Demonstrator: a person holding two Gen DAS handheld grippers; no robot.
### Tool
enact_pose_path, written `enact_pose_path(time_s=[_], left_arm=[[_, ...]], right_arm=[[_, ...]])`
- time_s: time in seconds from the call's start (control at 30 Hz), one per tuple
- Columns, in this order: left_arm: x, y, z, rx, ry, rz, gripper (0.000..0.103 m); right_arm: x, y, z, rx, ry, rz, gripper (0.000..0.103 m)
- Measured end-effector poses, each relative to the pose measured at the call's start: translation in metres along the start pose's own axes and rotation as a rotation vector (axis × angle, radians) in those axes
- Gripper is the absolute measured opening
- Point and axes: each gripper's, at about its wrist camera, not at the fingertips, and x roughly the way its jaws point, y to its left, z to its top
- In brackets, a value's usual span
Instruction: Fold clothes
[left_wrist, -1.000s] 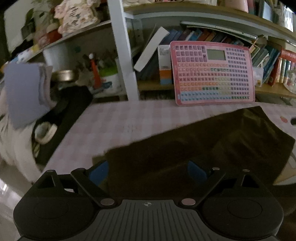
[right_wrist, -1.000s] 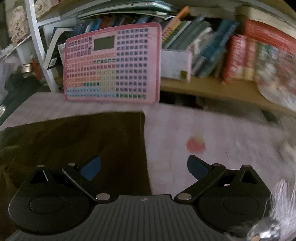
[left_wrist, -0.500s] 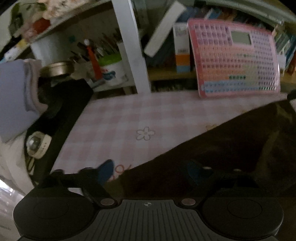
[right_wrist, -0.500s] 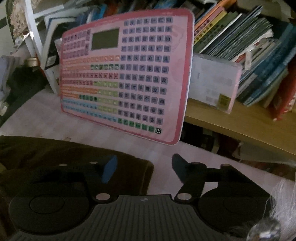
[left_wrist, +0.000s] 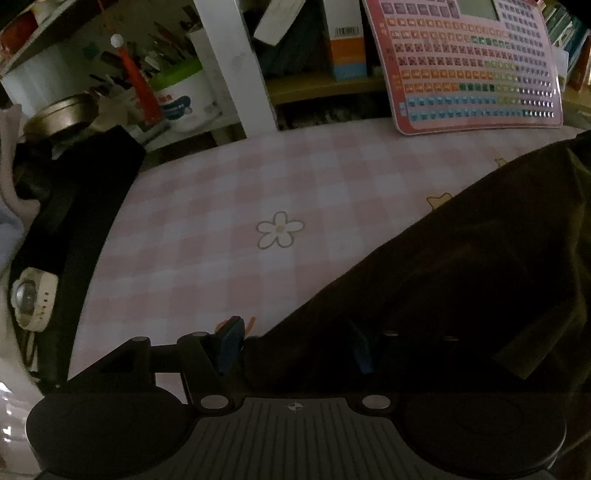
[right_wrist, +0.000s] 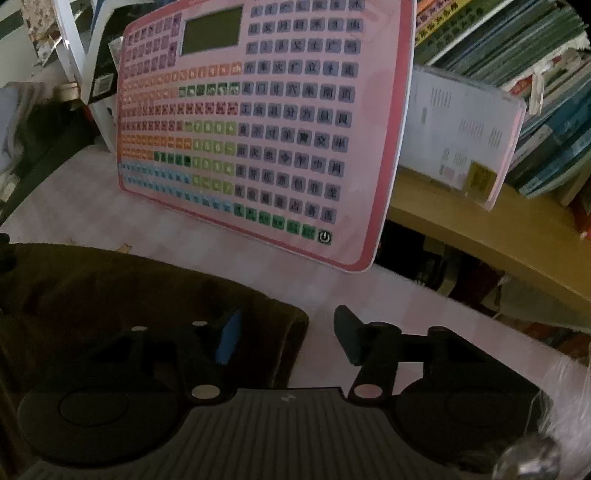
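**Now both grippers sit at the corners of the dark garment**

Down on the pink checked surface (left_wrist: 258, 192), a dark garment (left_wrist: 461, 266) lies spread, filling the area from 2 to 5 o'clock in the left wrist view and from 8 to 10 o'clock in the right wrist view (right_wrist: 110, 295). The left gripper (left_wrist: 295, 345) has its fingers apart, with the garment's corner lying between them; its left finger (left_wrist: 231, 341) rests over bare checked cloth just beside the fabric edge, while the other finger is over the dark fabric and hard to make out. The right gripper (right_wrist: 286, 338) also has its fingers apart, straddling the garment's rounded corner: one blue-padded finger (right_wrist: 227, 339) is over the fabric and the other is over the pink cloth. Whether either gripper touches the fabric cannot be told.

At 12 o'clock a pink keyboard toy (right_wrist: 258, 122) leans upright against a bookshelf (right_wrist: 498, 229), with books (right_wrist: 535, 92) at 2 o'clock. In the left wrist view a flower print (left_wrist: 280, 229) marks the surface near centre, a white tub (left_wrist: 184, 99) stands at 11 o'clock, and a white watch (left_wrist: 33, 299) lies at 9 o'clock.
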Motion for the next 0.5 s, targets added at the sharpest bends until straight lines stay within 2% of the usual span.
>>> enact_pose_path(time_s=[0.13,0.2,0.37,0.5], left_arm=[[0.003,0.006,0.001,-0.001,0.007,-0.028,0.066],[0.004,0.009,0.002,-0.008,0.009,-0.039,0.071],[0.007,0.015,0.004,-0.025,0.023,-0.077,0.071],[0.009,0.019,0.006,-0.036,0.047,-0.125,0.059]], right_arm=[[0.002,0.003,0.000,-0.026,0.006,-0.008,0.048],[0.003,0.004,0.001,-0.040,0.009,-0.012,0.046],[0.005,0.007,0.002,-0.063,0.016,-0.013,0.036],[0.007,0.009,0.004,-0.072,0.020,-0.004,0.024]])
